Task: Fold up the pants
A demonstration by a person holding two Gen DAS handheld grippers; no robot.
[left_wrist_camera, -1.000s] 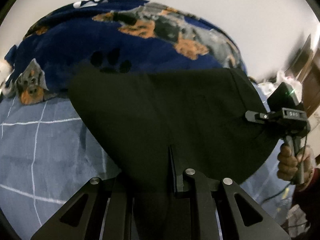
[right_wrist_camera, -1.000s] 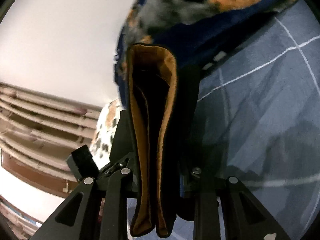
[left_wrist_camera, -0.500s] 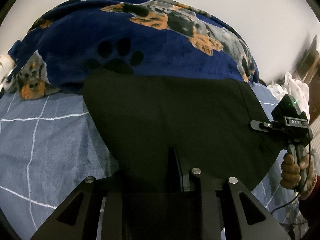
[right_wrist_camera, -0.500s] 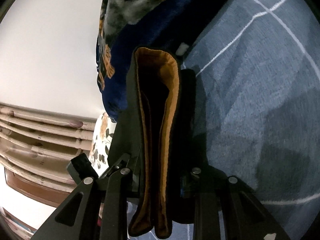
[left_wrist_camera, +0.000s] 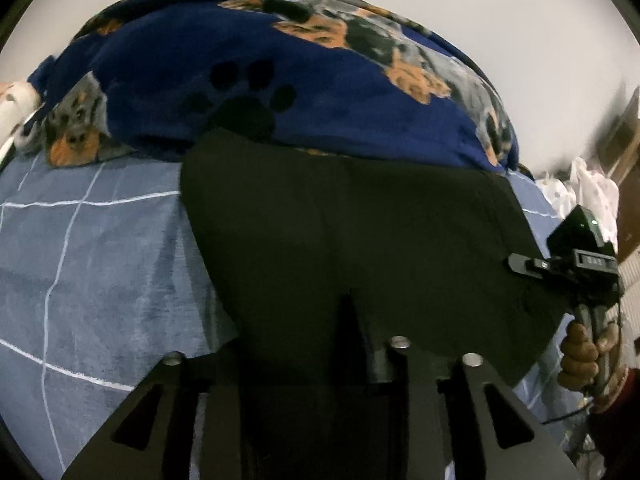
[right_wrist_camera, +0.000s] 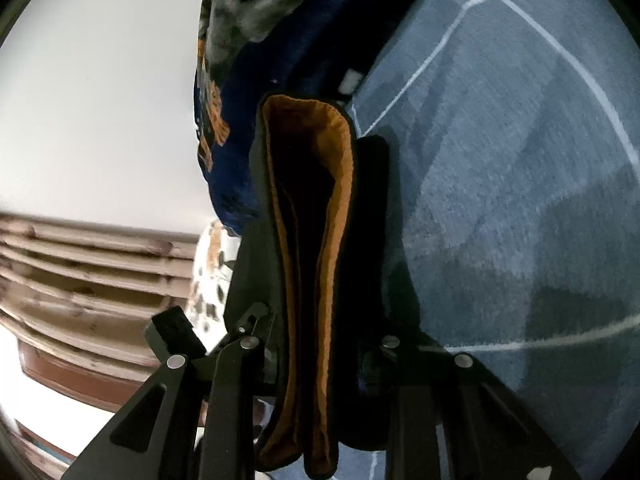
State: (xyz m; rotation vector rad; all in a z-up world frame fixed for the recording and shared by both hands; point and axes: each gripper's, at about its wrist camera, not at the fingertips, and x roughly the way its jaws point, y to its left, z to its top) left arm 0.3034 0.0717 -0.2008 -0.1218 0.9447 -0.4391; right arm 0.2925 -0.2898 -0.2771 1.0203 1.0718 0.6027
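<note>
Had the black pants (left_wrist_camera: 360,240) pinched tight in both sets of jaws, left gripper (left_wrist_camera: 320,360) on one end and right gripper (right_wrist_camera: 320,360) clamped over the orange-lined layers, held stretched above the bed (left_wrist_camera: 100,260) near its blanket (left_wrist_camera: 320,100) edge. Figured those stacked layers could slide apart if either grip loosened, wrecking the fold.

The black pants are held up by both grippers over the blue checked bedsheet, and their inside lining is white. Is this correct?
Not quite: the lining is orange-brown, not white, as the right wrist view shows inside the pants. The rest holds: the left gripper and right gripper both grip them over the blue checked bedsheet.
</note>
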